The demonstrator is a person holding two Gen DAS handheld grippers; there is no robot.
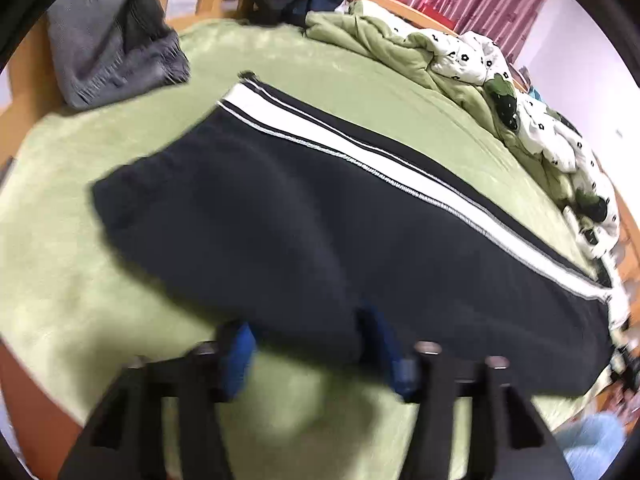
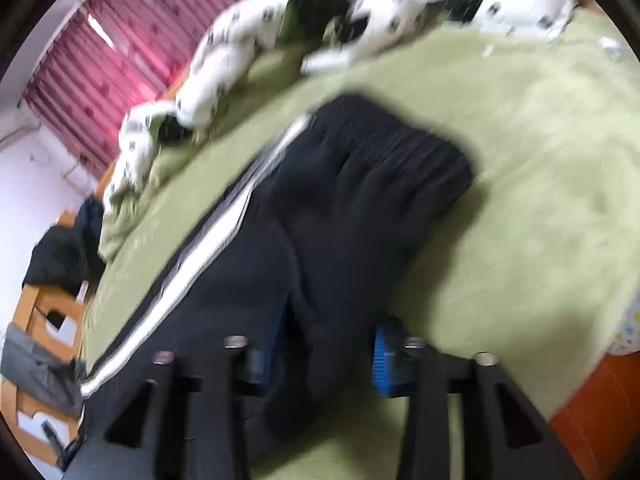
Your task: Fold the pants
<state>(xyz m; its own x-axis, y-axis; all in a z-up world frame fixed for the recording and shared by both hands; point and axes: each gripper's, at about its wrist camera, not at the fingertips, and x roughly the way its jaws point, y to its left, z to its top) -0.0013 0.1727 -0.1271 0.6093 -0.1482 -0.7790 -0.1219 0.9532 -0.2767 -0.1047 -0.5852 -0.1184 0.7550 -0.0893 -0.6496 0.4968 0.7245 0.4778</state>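
The black track pants (image 1: 304,216) are lying flat on the green fleece blanket (image 1: 60,280) that is covering the bed, doubled lengthwise with one leg stacked on the other. In my left wrist view their white side stripe (image 1: 360,156) is running from about ten o'clock down toward four o'clock, and the cuff end is sitting at nine o'clock. My left tongs (image 1: 312,354) are standing apart at six o'clock, the blue pads (image 1: 240,354) straddling the near edge of the cloth without pinching it. In my right wrist view the pants (image 2: 360,208) are stretching away with the gathered waistband (image 2: 408,148) at one o'clock and the stripe trailing off to eight o'clock. My right tongs (image 2: 324,356) are also standing apart, a loose fold of black cloth lying between the pads (image 2: 385,364) (the picture is blurred, but the pads are not pressing on it). A rumpled flower-print quilt (image 1: 472,56) is heaped along the far edge at two o'clock, and grey trousers (image 1: 108,36) are hanging over the wooden bed frame (image 1: 28,92) at eleven o'clock.
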